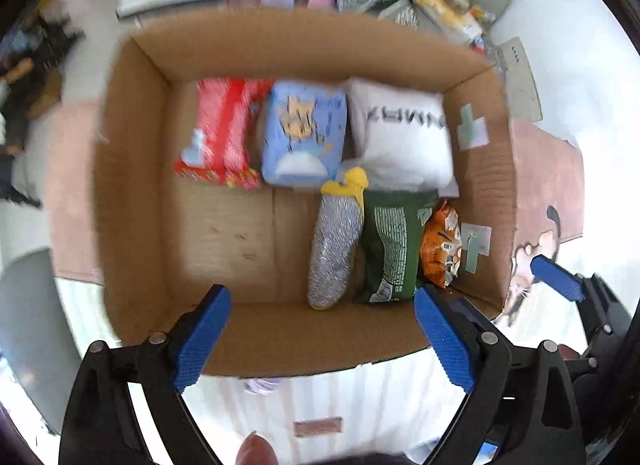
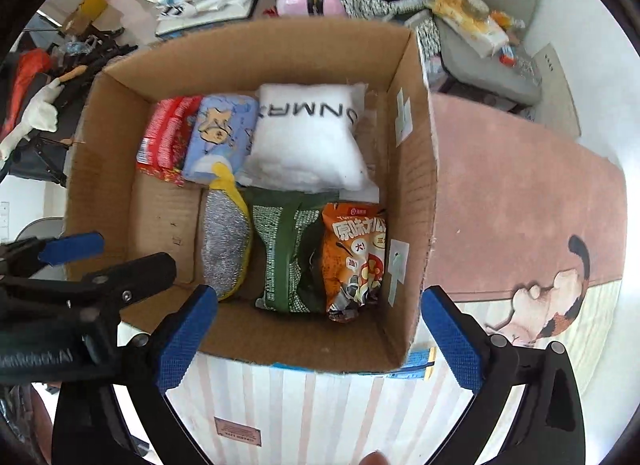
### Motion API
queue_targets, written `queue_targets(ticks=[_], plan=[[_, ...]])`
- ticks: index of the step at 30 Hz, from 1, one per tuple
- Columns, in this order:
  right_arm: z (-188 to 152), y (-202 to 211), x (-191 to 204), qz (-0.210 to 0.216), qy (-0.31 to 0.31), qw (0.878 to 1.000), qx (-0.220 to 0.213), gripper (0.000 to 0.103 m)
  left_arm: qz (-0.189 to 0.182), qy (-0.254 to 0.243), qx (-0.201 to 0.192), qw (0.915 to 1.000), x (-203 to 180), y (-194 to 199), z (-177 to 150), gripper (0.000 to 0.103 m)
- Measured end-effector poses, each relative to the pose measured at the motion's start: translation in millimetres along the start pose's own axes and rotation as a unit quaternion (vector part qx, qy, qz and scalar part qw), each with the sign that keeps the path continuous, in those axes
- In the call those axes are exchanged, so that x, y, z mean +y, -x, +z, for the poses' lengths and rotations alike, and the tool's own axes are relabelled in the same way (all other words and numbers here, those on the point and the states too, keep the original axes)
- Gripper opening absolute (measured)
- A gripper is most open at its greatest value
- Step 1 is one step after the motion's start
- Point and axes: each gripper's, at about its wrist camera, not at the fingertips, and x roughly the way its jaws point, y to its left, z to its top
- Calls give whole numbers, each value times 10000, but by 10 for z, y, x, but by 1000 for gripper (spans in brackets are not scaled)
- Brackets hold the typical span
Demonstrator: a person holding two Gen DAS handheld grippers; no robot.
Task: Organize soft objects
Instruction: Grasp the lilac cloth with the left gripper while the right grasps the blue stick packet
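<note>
I hold both hand-held grippers, left [image 1: 322, 339] and right [image 2: 318, 335], wide open and empty above the cardboard box [image 2: 256, 57], where the white pillow [image 2: 308, 141] lies.

Floor covering: pink rug with a cat picture [image 2: 520, 201], lying under and to the right of the box.
Seat: grey cushioned chair [image 2: 492, 65], beyond the rug, with yellow packets [image 2: 468, 21] lying on it.
Left side: dark tangled metal stand [image 2: 52, 145], partly blurred.

Left tool [image 1: 322, 335] and right tool [image 2: 320, 329] — jaws spread wide (both empty).
</note>
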Motion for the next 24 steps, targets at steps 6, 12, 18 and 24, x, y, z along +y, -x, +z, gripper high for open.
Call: queue_targets(ticks=[6, 12, 18, 24], plan=[[-405, 344, 117, -348, 1032, 9913, -745, 103, 786, -108, -1527, 9851, -108, 532, -425, 94], [-1021, 146, 53, -860, 2125, 9714, -627, 103, 939, 90, -1633, 9821, -56, 323, -1121, 94], [-1316, -524, -201, -1027, 2553, 9613, 90, 103, 1099, 313, -671, 9912, 120, -526, -1514, 94], [-1356, -1116, -240, -1298, 3085, 9418, 323, 97, 1189, 451, -274, 9915, 249, -997, -1657, 94]])
